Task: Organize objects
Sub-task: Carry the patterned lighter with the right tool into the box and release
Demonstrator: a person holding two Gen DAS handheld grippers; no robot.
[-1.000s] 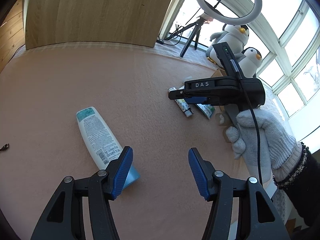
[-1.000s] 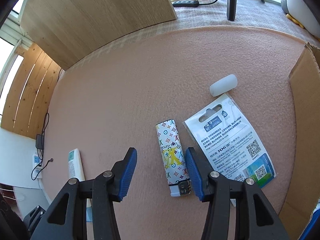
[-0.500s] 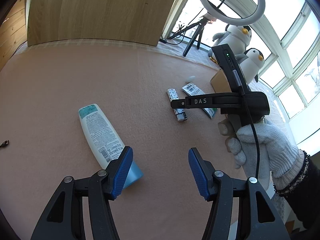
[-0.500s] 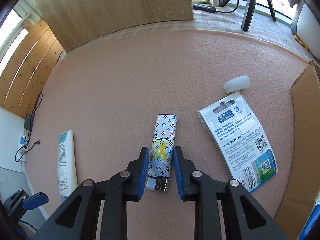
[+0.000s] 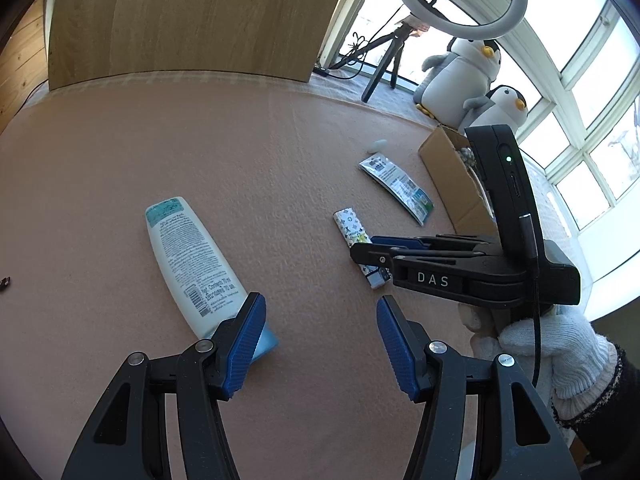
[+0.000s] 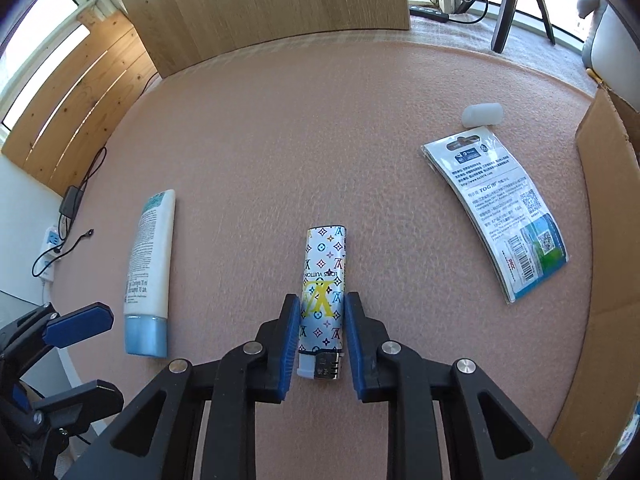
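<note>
A lighter (image 6: 323,276) with a colourful monogram print lies on the pink mat, its metal end toward me. My right gripper (image 6: 322,320) is shut on it, blue pads pressing both long sides. The left wrist view shows the same lighter (image 5: 352,224) under the right gripper (image 5: 360,250), which a white-gloved hand (image 5: 552,352) holds. My left gripper (image 5: 318,336) hovers open above the mat and holds nothing. Its left pad is over the blue cap end of a white lotion tube (image 5: 188,256). That tube (image 6: 150,256) lies left of the lighter.
A printed packet (image 6: 496,216) and a small white cap (image 6: 482,115) lie right of the lighter. A cardboard box (image 6: 604,240) stands open at the mat's right edge. Two plush penguins (image 5: 460,76) and a ring-light tripod (image 5: 384,64) stand behind by the window. A wooden board leans at the back.
My right gripper went from wide open beside the lighter to shut on its sides. The left gripper stayed open and the tube slid slightly away in its view.
</note>
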